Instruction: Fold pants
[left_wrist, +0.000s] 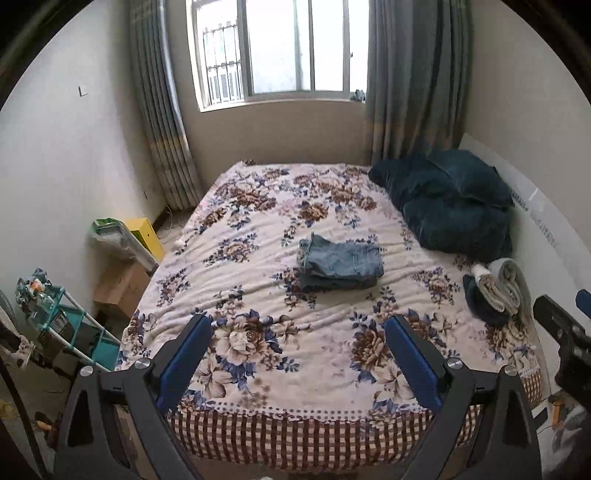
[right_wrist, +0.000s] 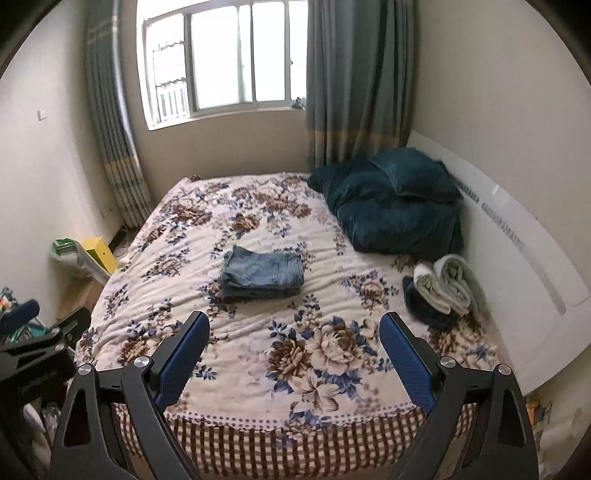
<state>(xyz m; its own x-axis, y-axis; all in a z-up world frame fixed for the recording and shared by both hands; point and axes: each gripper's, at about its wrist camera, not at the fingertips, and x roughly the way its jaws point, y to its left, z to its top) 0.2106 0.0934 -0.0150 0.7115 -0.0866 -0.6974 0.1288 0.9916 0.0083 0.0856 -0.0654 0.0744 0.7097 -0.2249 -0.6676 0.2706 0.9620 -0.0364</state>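
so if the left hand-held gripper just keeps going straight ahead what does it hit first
Probably the floral bedspread: the open left hand-held gripper points down over the near part of the bed, with bare cover between its fingers. The folded blue denim pants lie further along that line, though depth is uncertain.

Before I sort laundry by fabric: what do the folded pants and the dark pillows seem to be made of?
The folded pants look like faded blue denim: matte, with visible stitched seams. The dark pillows look like teal velvet or plush, judging by the soft sheen on their creases; I can't be sure.
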